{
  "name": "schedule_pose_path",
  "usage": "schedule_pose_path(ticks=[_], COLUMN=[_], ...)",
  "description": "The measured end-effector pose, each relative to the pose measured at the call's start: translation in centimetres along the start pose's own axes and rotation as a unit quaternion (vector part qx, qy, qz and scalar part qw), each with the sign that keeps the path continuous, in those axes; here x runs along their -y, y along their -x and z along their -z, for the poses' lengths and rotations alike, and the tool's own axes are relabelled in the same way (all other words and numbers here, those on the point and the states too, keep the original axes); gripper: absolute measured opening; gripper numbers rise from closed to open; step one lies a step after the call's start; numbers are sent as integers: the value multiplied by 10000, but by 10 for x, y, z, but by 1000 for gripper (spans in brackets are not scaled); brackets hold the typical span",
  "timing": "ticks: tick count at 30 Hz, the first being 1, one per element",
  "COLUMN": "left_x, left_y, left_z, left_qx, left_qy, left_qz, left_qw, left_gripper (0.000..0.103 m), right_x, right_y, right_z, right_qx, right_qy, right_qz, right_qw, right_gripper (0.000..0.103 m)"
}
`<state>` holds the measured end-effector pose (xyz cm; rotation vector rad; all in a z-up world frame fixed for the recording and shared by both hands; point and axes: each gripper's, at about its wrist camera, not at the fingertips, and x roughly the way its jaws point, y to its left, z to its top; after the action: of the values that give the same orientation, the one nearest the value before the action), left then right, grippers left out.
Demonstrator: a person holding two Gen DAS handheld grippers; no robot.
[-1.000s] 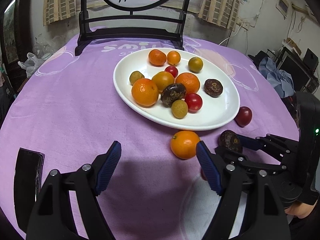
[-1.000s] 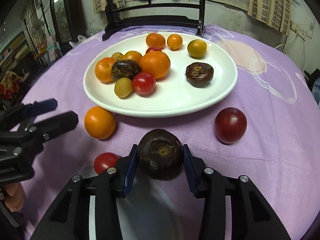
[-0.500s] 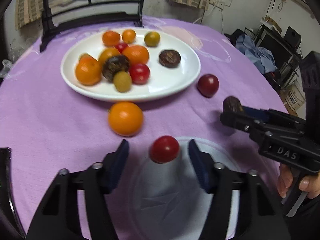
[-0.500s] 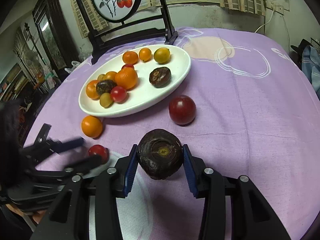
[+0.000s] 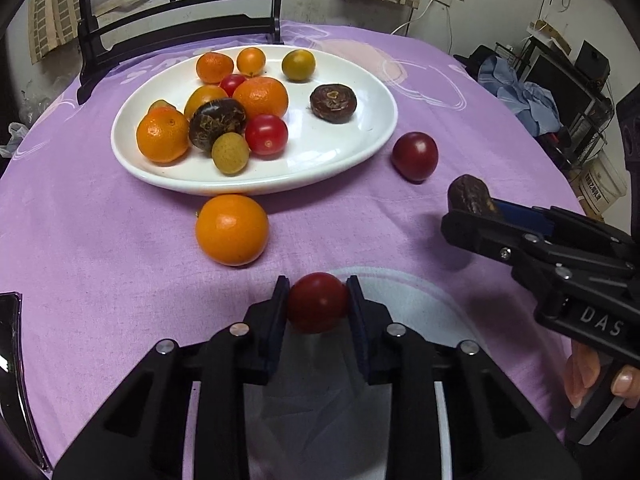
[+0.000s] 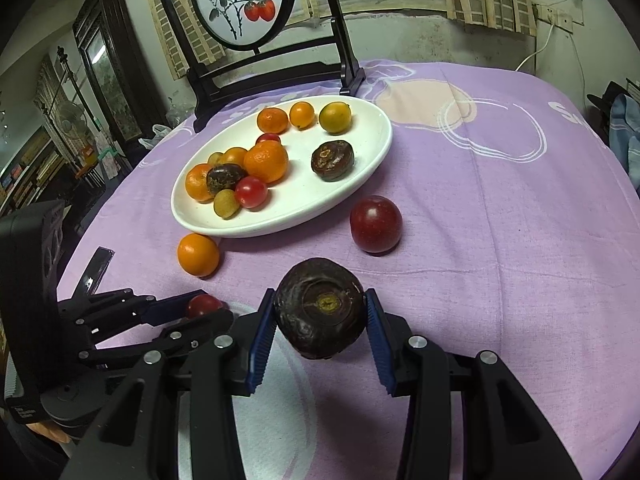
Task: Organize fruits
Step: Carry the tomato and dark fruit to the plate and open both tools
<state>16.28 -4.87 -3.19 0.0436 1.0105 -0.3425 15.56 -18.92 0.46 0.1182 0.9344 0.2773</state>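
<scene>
The white plate [image 5: 360, 92] on the purple tabletop [image 5: 100, 240] already carries most of the fruits: several oranges, two small red tomatoes, some yellow-green round fruits and two dark brown ones, so I judge the task is more than half done. The left gripper [image 5: 318, 302] has its fingers closed around a small red tomato [image 5: 318, 300], which sits between the two pads, low over the near part of the tabletop. The right gripper [image 6: 320, 320] has its fingers closed on a dark brown round fruit [image 6: 320, 312], and this one is clearly lifted above the cloth; in the left wrist view the same fruit [image 5: 468, 196] shows at the tip of that gripper on the right side. Both held fruits are apart from the plate and still need to be carried to it. Two more fruits remain on the cloth: one orange [image 5: 232, 230] just beside the near rim of the plate, and one dark red plum-like fruit [image 6: 376, 224] near the right end of the plate. So four pieces are left, two of them already in the fingers. The plate has free room on its right half for them.
</scene>
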Motion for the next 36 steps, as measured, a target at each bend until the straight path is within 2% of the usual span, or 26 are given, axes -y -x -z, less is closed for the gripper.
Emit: schedule_pose_path(ticks=[6, 10, 19, 28, 36], left_x=[-5, -8, -20, -30, -46], left_y=[13, 24, 36, 41, 23], left_z=[-1, -4, -19, -55, -98], left_qx=[196, 381, 424, 591, 572], left_qy=[-21, -23, 53, 53, 279], left_qz=[-137, -383, -571, -774, -887], left_qw=[9997, 9985, 9975, 9952, 9940], left_gripper=[28, 28, 28, 28, 28], right_x=[-5, -7, -12, -18, -28], right_y=[1, 1, 6, 5, -19], right_z=[0, 1, -12, -45, -72], right_qx=[9, 19, 123, 283, 214], right_qy=[84, 132, 175, 301, 427], right_qz=[24, 68, 152, 227, 221], right_qw=[10000, 9999, 9997, 9989, 9986], right_gripper=[44, 44, 44, 44, 44])
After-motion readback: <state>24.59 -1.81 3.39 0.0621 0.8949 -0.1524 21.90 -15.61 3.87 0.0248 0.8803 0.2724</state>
